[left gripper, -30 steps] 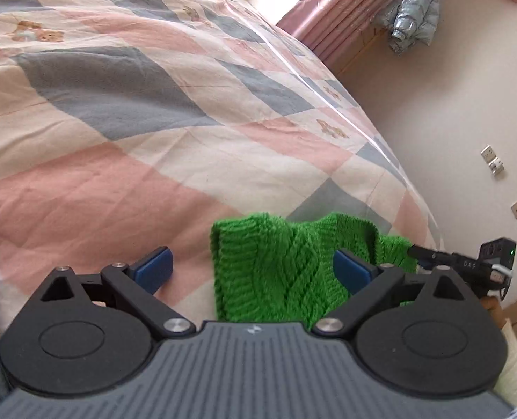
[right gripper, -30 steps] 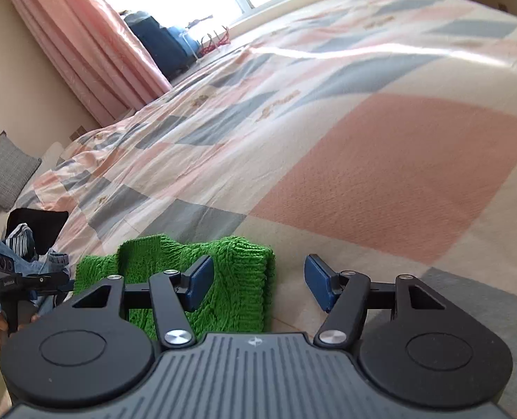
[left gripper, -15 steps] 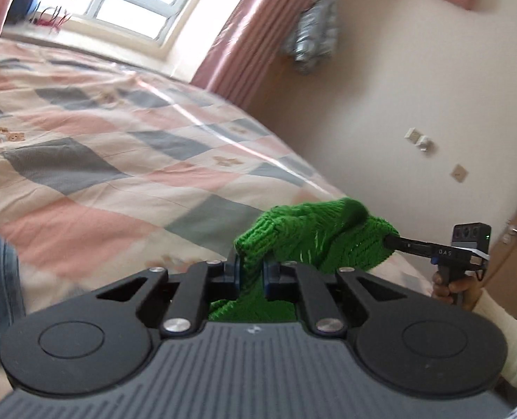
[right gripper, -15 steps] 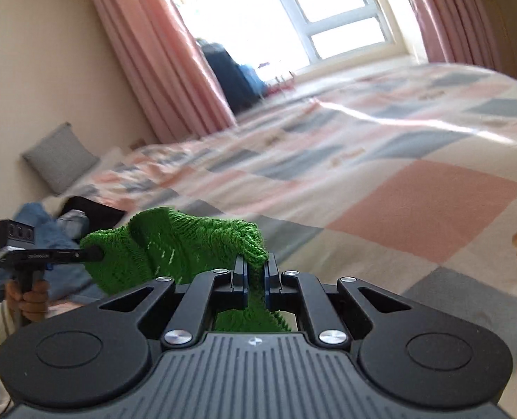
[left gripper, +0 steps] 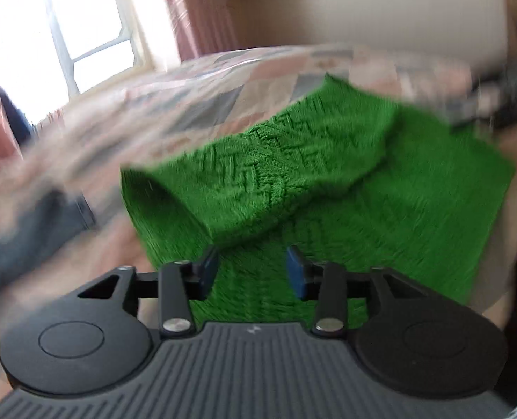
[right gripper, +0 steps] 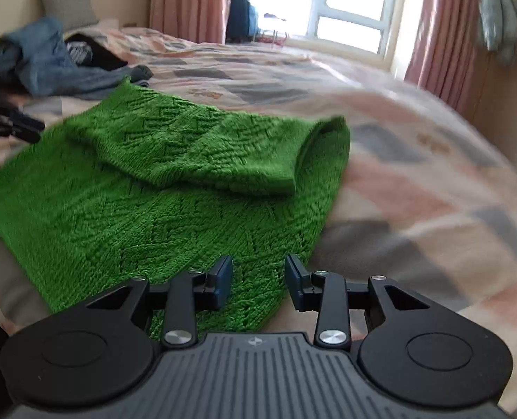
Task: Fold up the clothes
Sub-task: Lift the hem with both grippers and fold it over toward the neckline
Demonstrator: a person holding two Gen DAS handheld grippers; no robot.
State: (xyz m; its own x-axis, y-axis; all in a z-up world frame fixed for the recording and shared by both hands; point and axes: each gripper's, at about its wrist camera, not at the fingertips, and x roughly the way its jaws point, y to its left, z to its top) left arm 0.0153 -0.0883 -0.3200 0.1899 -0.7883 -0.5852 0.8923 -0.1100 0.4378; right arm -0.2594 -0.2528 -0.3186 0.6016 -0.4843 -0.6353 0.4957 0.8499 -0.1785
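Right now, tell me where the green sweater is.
The green sweater lies spread on the patchwork bed, left of centre in the right wrist view, just ahead of both open grippers, near the blue jeans.

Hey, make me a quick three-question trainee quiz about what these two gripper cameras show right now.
1. True or false: the left gripper is shut on the green sweater.
2. Multiple choice: what lies folded across the sweater's body? A) a sleeve B) a towel C) a pillow
3. Fill in: the sweater lies on a ___ quilt.

Key: 1 false, both the left and the right gripper are open, with the sweater lying beneath them; 2 A; 3 patchwork.
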